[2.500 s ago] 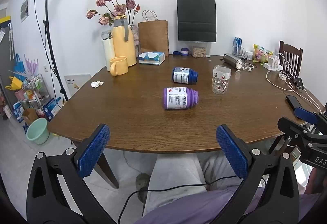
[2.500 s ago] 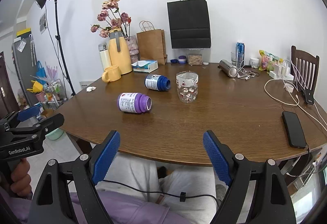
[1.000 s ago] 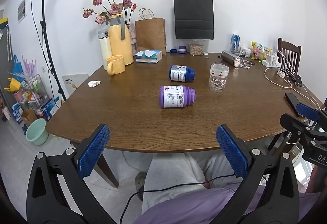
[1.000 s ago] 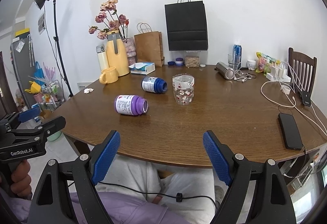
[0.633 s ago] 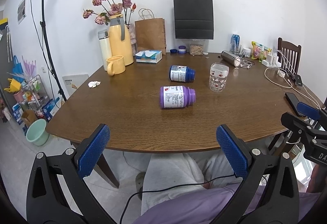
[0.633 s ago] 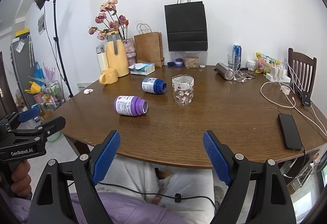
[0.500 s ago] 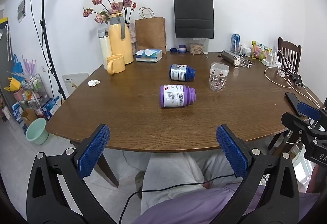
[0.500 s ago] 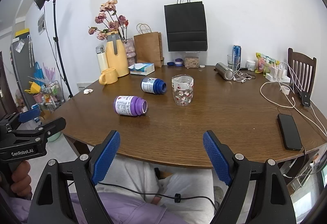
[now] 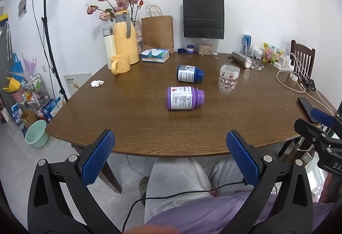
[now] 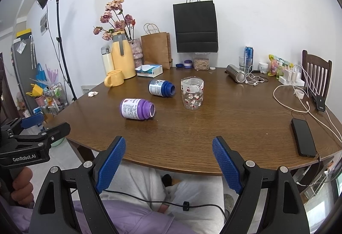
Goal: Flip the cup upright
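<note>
Moved: nothing on the brown wooden table
Cup: clear glass with red print, standing
Tools: left tool and right tool both spread apart, empty

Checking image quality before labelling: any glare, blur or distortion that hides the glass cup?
Left wrist view: fisheye bends the table edge; the glass cup is sharp, with a soft sheen on the wood beside it. Right wrist view: same barrel distortion and dark corners; cup clear, even light, faint shadows.
</note>
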